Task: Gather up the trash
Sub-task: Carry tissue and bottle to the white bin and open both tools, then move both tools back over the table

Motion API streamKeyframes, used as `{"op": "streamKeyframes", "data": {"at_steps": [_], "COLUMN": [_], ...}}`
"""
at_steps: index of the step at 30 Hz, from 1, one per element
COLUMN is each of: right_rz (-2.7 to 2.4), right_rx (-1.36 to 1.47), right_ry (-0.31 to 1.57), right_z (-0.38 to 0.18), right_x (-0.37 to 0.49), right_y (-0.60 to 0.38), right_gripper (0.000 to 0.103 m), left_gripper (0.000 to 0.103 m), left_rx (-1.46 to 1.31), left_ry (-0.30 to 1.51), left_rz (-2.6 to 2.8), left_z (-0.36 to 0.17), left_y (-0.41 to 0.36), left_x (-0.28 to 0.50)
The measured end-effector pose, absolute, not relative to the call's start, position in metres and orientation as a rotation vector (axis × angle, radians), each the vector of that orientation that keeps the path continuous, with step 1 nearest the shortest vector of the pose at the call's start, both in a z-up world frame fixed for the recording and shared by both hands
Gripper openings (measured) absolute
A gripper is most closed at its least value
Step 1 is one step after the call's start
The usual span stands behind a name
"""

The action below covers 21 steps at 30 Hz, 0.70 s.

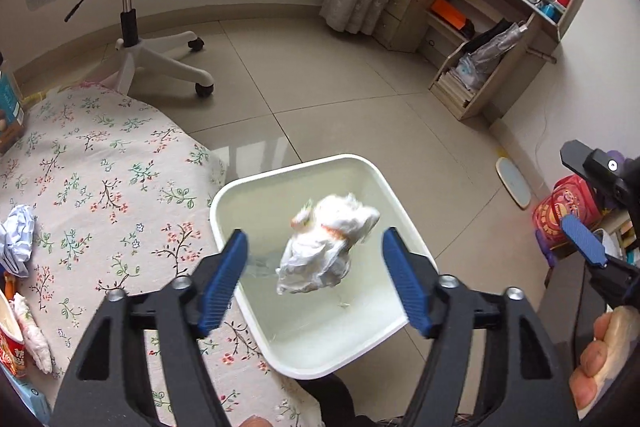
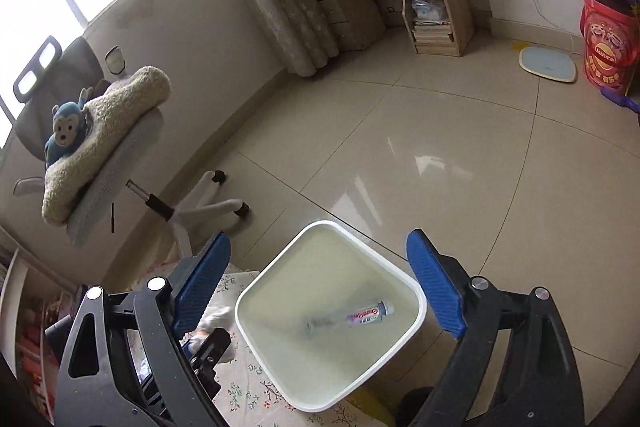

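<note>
White crumpled wad [image 1: 326, 245] sits btwn wide-open left gripper [image 1: 316, 281] fingers, untouched, over bin [image 1: 394, 195]; right gripper [image 2: 320, 287] wide too.

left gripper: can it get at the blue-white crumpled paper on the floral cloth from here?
Probably yes. The left gripper has open, empty jaws, and the crumpled paper lies exposed on the floral cloth off to its left, nothing between them.

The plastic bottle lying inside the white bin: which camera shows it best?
The right wrist view. It looks straight down into the white bin, and the plastic bottle lies in the open on the bottom, label visible. In the left wrist view a crumpled white wad over the bin covers most of it; only a faint clear shape shows beside the wad.
</note>
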State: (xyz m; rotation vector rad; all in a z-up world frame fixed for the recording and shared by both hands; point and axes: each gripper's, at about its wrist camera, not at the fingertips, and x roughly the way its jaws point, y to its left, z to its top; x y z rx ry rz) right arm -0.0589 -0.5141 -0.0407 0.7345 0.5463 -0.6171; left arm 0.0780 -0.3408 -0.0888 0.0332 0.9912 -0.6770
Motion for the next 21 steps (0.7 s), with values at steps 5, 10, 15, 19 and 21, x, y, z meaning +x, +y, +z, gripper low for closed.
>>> {"op": "streamKeyframes", "data": {"at_steps": [5, 10, 15, 19, 21], "right_rz": [-0.609, -0.593, -0.579, -0.556, -0.55], "right_rx": [0.734, 0.636, 0.477, 0.336, 0.266], "right_ry": [0.538, 0.571, 0.61, 0.626, 0.616], "right_z": [-0.04, -0.038, -0.036, -0.035, -0.033], "right_x": [-0.062, -0.049, -0.028, -0.01, -0.004], "right_y": [-0.514, -0.489, -0.451, -0.412, -0.391], "right_gripper": [0.088, 0.092, 0.096, 0.096, 0.096], "left_gripper": [0.082, 0.083, 0.084, 0.086, 0.088], "left_rx": [0.066, 0.085, 0.096, 0.128, 0.142], "left_ry": [0.946, 0.876, 0.799, 0.717, 0.681], "left_rz": [-0.633, -0.553, -0.471, -0.379, -0.339], "left_z": [-0.08, -0.071, -0.058, -0.045, -0.04], "left_y": [-0.33, -0.293, -0.25, -0.218, -0.202], "left_x": [0.075, 0.075, 0.076, 0.072, 0.07]}}
